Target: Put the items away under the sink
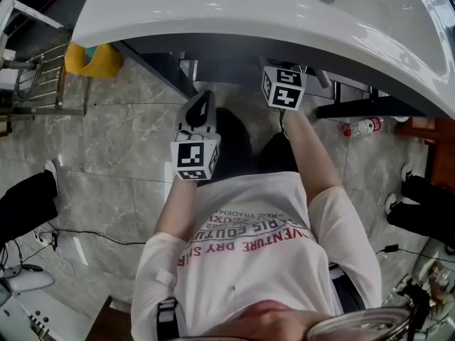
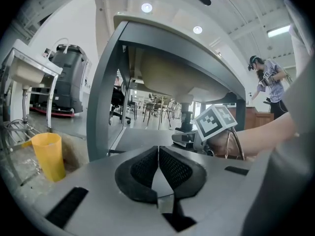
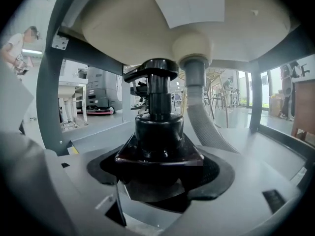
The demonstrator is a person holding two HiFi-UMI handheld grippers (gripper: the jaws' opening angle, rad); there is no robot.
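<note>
While the person leans over the near edge of the white worktop point(image 1: 234, 9), both arms reach down below it toward the grey frame point(image 2: 106, 92) that carries the sink. The right hand-held gripper point(image 3: 160, 167) is under the near edge of the worktop, right of the middle. Its jaws are clamped from both sides on the square base of a dark pump bottle point(image 3: 158, 127). The bottle stands upright between the jaws, pump head on top, right under the pale underside of the basin point(image 3: 147, 28). Just beside the bottle, to its right, the drain pipe point(image 3: 193, 70) comes down from the basin and a ribbed grey hose point(image 3: 204, 122) runs on from it. Below the bottle a grey shelf point(image 3: 98, 137) spans the frame; whether the bottle's base touches it cannot be told. In the head view only this gripper's marker cube point(image 1: 284, 87) shows, at the worktop's near edge.

The left hand-held gripper point(image 1: 201, 111) hangs lower and outside the near edge, to the left of the right one. Its jaws are pressed together with nothing between them. A yellow cup point(image 2: 48, 156) stands on the floor beyond the worktop's left edge. A clear plastic bottle point(image 1: 362, 126) lies on the floor below its right end.
</note>
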